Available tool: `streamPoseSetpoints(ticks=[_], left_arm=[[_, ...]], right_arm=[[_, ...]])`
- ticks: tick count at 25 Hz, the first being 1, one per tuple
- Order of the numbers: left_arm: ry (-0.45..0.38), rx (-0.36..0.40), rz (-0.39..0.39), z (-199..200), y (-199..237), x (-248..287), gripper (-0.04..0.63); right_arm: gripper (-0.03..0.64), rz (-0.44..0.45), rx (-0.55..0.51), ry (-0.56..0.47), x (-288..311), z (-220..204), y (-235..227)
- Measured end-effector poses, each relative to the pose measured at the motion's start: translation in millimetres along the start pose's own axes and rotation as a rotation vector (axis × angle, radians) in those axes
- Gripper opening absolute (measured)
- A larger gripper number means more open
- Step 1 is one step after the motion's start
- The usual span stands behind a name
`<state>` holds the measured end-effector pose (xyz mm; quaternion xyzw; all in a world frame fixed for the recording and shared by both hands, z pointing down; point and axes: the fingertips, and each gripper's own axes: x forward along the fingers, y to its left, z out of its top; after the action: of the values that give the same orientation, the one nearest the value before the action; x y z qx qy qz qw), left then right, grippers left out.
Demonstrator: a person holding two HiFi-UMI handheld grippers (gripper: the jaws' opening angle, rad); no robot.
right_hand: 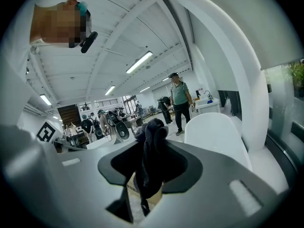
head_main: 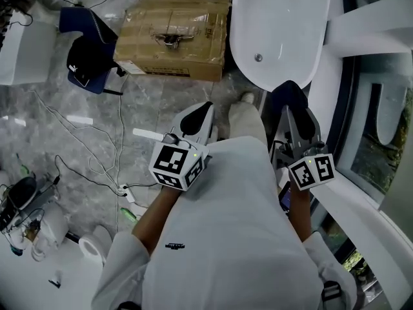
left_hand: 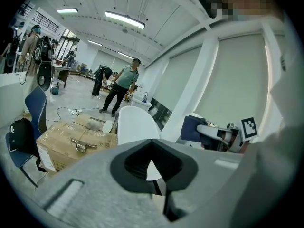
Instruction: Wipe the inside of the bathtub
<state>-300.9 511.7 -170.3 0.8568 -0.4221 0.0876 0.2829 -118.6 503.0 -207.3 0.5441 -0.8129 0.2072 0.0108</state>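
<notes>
The white bathtub (head_main: 277, 24) stands ahead of me, its drain (head_main: 258, 57) near the close end; it also shows as bathtub (left_hand: 135, 125) and bathtub (right_hand: 213, 132). My right gripper (head_main: 295, 112) hovers just short of the tub's near rim, shut on a dark cloth (head_main: 289, 94) that bunches out past the jaws as cloth (right_hand: 151, 156). My left gripper (head_main: 197, 118) hangs over the floor to the tub's left, jaws shut with nothing between them. From the left gripper view (left_hand: 154, 175) the right gripper (left_hand: 223, 134) and its cloth (left_hand: 190, 127) are visible.
A cardboard box (head_main: 174, 37) sits on the floor left of the tub, with a blue chair (head_main: 90, 50) beyond it. Cables (head_main: 97, 154) trail over the grey floor. A white ledge (head_main: 361, 212) runs along the right. People stand far behind the tub (left_hand: 121, 87).
</notes>
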Motion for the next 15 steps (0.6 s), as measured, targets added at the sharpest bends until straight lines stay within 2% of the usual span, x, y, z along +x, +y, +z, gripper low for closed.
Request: streamPoseSetpoints(ticks=[8, 12, 15], left_arm=[[0.002, -0.021, 0.029, 21, 7, 62, 0.000], [0.009, -0.015, 0.038, 32, -15, 128, 0.000], [0.047, -0.019, 0.070, 36, -38, 193, 0.000]], right_arm=[[0.132, 0.005, -0.016, 0.025, 44, 19, -64], [0.130, 0.031, -0.037, 0.060, 55, 28, -129], [0.130, 0.056, -0.052, 0.067, 61, 46, -194]])
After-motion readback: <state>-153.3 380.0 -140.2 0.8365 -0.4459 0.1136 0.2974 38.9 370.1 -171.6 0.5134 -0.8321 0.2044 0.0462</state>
